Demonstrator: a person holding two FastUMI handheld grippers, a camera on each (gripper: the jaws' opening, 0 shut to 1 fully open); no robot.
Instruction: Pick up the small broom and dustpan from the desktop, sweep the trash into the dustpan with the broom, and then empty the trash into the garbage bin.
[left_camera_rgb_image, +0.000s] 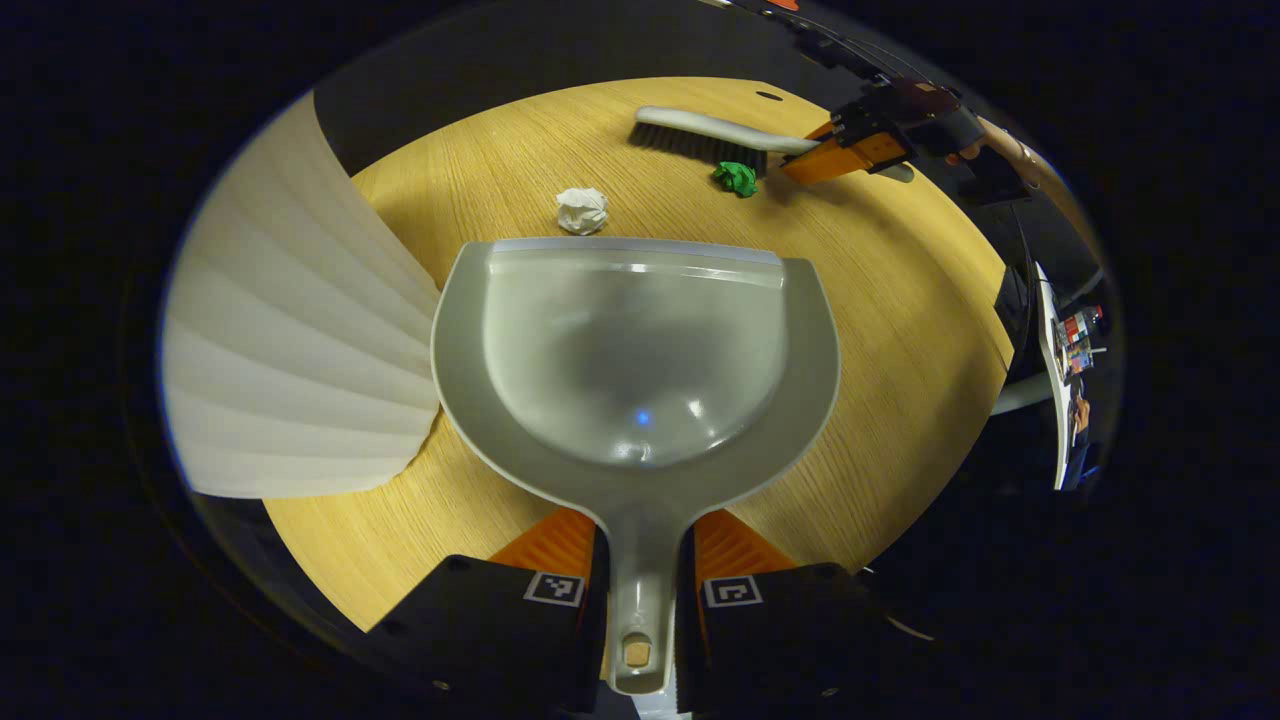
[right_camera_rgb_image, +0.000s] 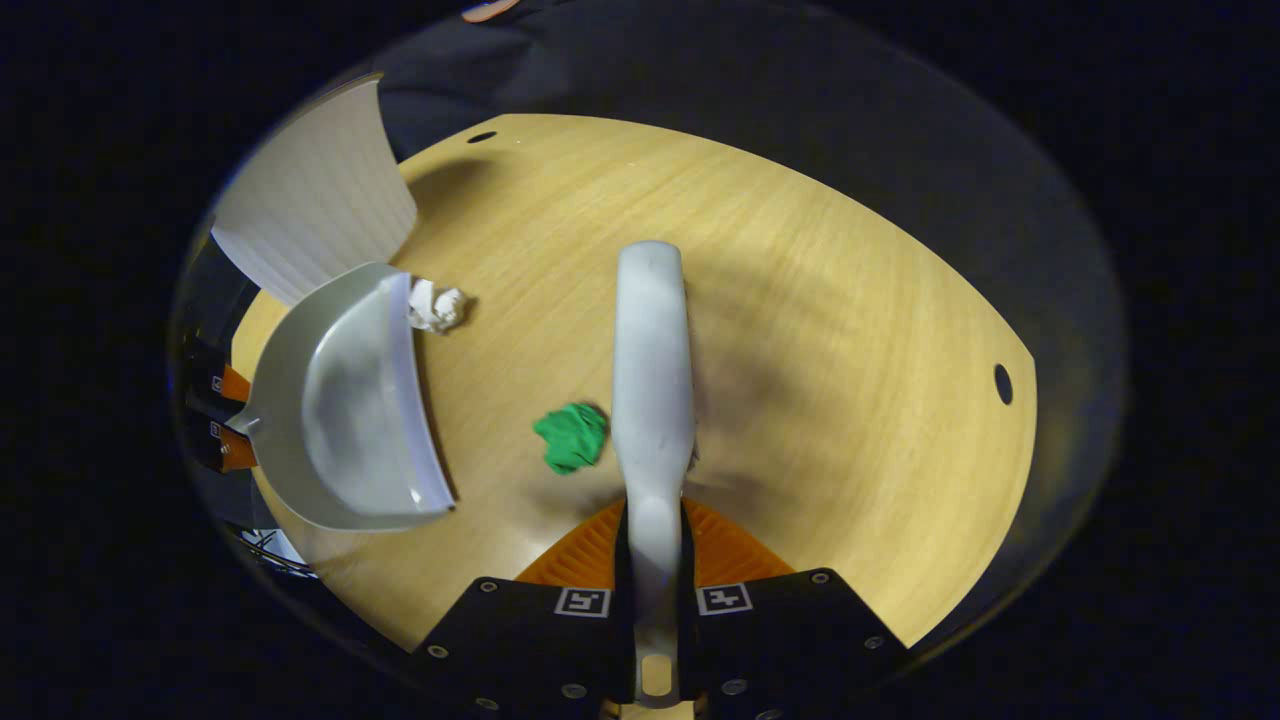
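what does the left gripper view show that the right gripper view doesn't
Left gripper view alone: the broom's dark bristles and a hand holding the right gripper.

Right gripper view alone: the broom seen from its back, bristles hidden.

Both: the dustpan flat on the wooden desktop, white paper ball at its lip, green paper ball beside the broom, white garbage bin.

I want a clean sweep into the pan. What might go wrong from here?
1. The green scrap lies beside the broom, well apart from the dustpan; a long stroke may scatter it.
2. The white wad lies just outside the dustpan's lip, so it might get pushed aside.
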